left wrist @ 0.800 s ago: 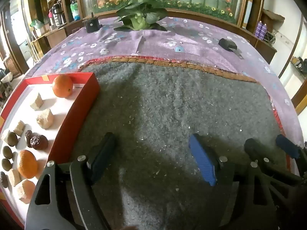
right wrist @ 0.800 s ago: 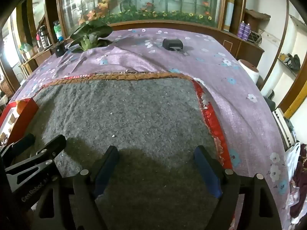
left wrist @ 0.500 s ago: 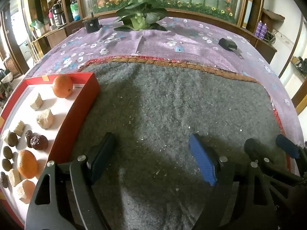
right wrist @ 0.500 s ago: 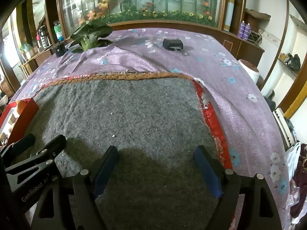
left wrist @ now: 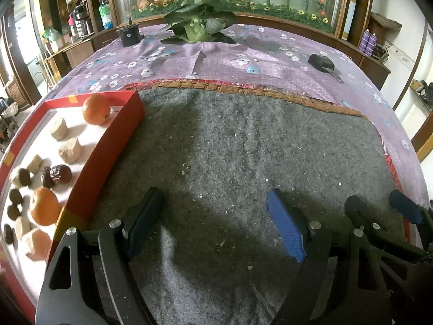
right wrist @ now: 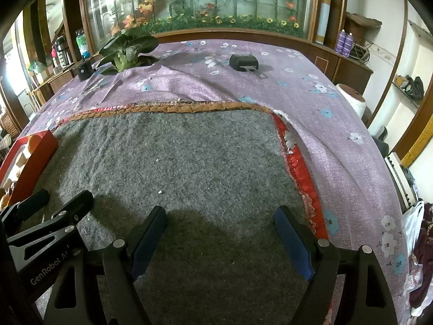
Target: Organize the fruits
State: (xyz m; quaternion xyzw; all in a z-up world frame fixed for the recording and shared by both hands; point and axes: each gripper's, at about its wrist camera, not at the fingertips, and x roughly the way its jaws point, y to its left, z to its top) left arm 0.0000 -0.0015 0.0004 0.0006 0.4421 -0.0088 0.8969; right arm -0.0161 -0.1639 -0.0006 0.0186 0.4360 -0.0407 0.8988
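No movement is noted since the earlier frames. Both left gripper [left wrist: 213, 216] and right gripper [right wrist: 220, 233] are held released over grey felt [left wrist: 243, 149]. Fruits [left wrist: 96, 109] are kept in the red tray [left wrist: 108, 151], far left. "GenRobot.AI" is read on the left gripper.

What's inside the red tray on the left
Inside the red tray: two oranges, pale beige chunks and small dark fruits. Its near end runs out of frame.

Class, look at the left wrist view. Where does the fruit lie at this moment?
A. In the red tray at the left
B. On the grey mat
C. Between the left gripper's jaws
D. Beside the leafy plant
A: the oranges and the smaller pieces sit inside the red tray, while the grey mat holds no fruit.
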